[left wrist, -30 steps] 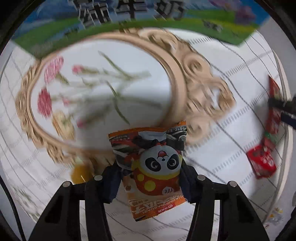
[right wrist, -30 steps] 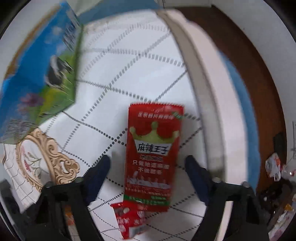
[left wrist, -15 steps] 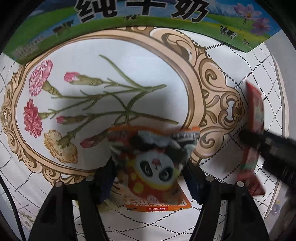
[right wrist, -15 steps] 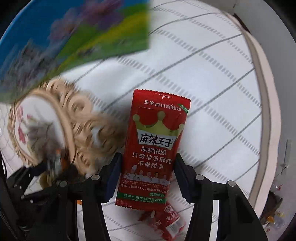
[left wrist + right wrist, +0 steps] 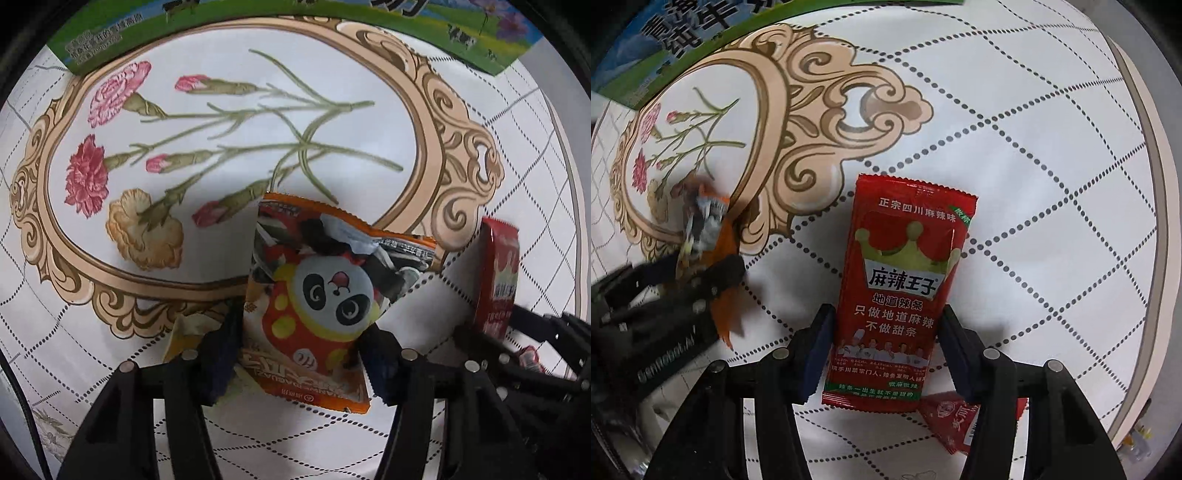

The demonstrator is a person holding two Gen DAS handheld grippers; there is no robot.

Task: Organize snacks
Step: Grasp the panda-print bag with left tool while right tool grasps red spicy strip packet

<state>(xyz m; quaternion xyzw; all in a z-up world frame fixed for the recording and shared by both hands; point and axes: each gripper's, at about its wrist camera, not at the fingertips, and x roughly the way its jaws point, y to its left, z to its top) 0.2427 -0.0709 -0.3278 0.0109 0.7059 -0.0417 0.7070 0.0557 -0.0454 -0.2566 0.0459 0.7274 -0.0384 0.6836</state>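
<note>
Left wrist view: my left gripper (image 5: 301,350) is clamped on the orange panda snack packet (image 5: 325,295), both blue pads pressing its lower sides. The packet sits centre frame, tilted slightly clockwise, its top edge overlapping the lower rim of the printed oval floral frame (image 5: 229,147) on the white tablecloth (image 5: 74,362). A crumpled yellow wrapper (image 5: 184,332) shows just left of the left pad, partly hidden behind it. The green and blue milk carton (image 5: 258,9) runs along the top edge of the frame.

At the right edge of the same view I see the right gripper (image 5: 517,332) holding the red spicy-strip packet (image 5: 496,273) edge-on, near the panda packet but apart from it.

Right wrist view: the right gripper (image 5: 884,354) is closed on the red spicy-strip packet (image 5: 901,291), pads against both long edges near its lower half. The packet stands upright in centre frame, label readable, over the dotted diamond pattern of the tablecloth (image 5: 1052,166). A smaller red sachet (image 5: 956,421) lies at lower right, partly behind the packet and the right finger. The left gripper (image 5: 683,280) with the orange packet (image 5: 713,236) appears blurred at middle left; the milk carton (image 5: 657,48) is at upper left.
</note>
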